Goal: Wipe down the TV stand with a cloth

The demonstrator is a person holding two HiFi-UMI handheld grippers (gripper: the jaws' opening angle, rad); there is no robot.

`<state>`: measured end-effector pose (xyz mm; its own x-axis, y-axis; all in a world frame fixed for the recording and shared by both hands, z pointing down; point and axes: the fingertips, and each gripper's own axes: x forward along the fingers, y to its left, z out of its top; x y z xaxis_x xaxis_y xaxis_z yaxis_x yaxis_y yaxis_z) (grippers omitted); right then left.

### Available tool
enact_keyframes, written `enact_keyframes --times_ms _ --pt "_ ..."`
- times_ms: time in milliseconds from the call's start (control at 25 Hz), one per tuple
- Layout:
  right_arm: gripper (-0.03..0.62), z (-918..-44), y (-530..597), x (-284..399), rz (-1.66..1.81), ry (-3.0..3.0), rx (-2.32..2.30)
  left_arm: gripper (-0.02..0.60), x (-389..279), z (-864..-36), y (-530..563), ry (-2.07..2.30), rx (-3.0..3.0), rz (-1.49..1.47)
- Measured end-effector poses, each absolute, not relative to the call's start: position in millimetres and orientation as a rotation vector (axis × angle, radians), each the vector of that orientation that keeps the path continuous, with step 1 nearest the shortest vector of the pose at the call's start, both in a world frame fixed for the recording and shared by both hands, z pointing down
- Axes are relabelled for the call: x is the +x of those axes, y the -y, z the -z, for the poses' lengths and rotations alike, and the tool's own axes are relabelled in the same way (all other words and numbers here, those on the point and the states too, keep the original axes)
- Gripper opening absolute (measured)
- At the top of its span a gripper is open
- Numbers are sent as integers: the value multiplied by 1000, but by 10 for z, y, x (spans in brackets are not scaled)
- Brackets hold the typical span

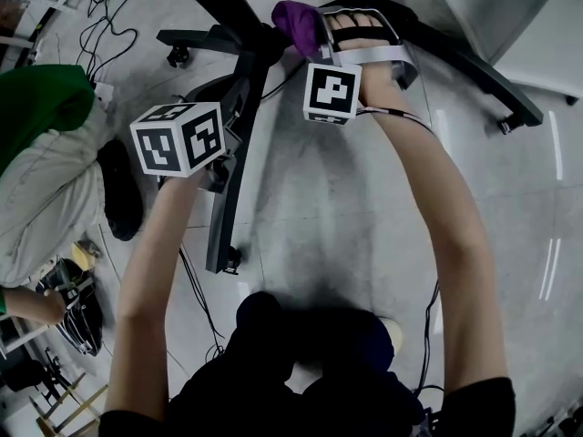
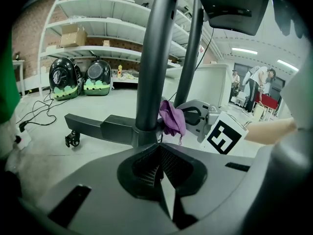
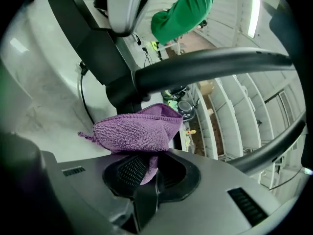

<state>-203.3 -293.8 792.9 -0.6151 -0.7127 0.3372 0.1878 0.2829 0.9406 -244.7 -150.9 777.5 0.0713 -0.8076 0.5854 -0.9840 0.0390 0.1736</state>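
Cloth (image 3: 134, 131) in R gripper (image 3: 146, 179), prob touching stand (image 3: 116, 77)

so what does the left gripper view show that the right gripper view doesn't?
Only left: the left gripper shut and empty, a stand caster, wall shelves, the right gripper's marker cube. Only right: the right gripper pinching the purple cloth, a person's green clothing above. Both: the cloth beside the dark stand pole.

Both arms (image 1: 455, 226) stretched forward — left claw (image 2: 159, 155) closed, empty; right claw (image 3: 146, 168) pinching cloth (image 3: 134, 131).
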Motion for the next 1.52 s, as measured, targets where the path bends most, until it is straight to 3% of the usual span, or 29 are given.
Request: enact_keyframes --times_ms 1000,1520 --pt "69 -7481 3660 -1023 1320 1654 675 6 -2092 -7671 1626 1734 1873 -410" --pt "67 -7659 3905 -1061 1470 1380 567 6 -1957 -7679 1652 1715 1887 -443"
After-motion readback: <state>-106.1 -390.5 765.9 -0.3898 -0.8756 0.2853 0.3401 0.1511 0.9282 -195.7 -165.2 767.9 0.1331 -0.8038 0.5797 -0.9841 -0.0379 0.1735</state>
